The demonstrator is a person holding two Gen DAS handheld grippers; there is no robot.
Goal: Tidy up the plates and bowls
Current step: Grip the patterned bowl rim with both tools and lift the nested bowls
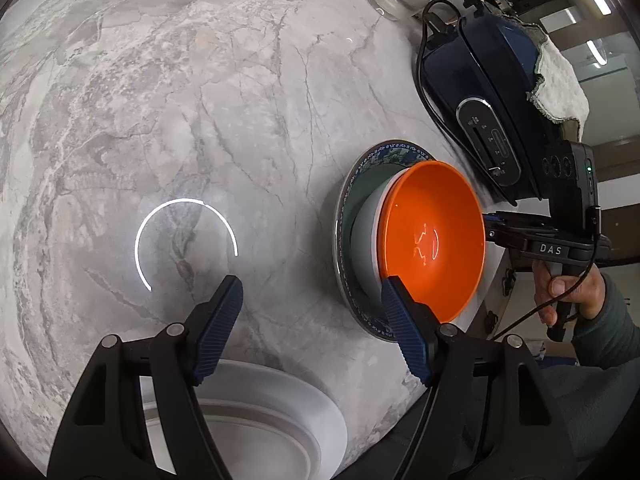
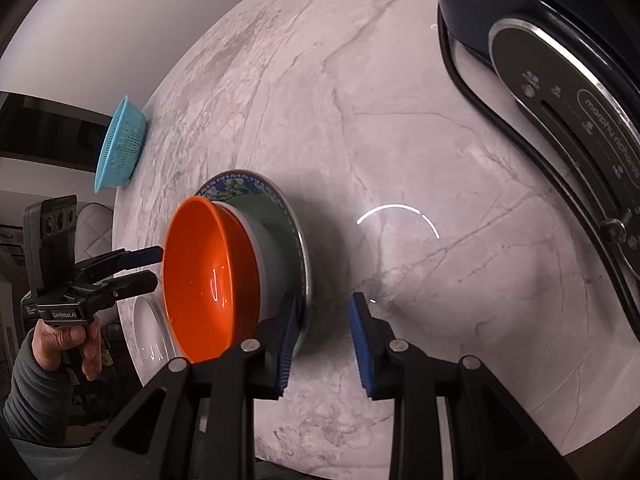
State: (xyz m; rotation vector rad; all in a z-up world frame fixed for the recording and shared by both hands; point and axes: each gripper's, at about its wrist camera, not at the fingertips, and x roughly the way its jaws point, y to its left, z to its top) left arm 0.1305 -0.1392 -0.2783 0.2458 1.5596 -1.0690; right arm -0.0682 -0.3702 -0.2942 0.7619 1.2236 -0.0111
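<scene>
in the left wrist view the left gripper (image 1: pixel 310 312) hangs over the grey marble table (image 1: pixel 200 100) with its blue-padded fingers spread wide and nothing between them. to its right an orange bowl (image 1: pixel 434 240) sits nested in a grey bowl (image 1: pixel 366 240), and both rest on a blue-patterned plate (image 1: pixel 347 200). a white plate (image 1: pixel 280 420) lies at the near table edge, partly under the gripper's frame. the right gripper (image 1: pixel 490 226) shows from the side, just beside the orange bowl's far rim; whether it is parted or closed cannot be told here. a dark blue appliance (image 1: pixel 492 80) stands behind the stack. in the right wrist view the right gripper (image 2: pixel 324 332) has its fingers apart and empty, low beside the patterned plate's edge (image 2: pixel 296 224). the orange bowl (image 2: pixel 208 276) sits in the grey bowl (image 2: pixel 272 256), and the left gripper (image 2: pixel 154 266) stands spread just beyond its rim, with the white plate (image 2: pixel 150 336) below. a light blue basket (image 2: pixel 120 148) stands well apart at the far table edge.
</scene>
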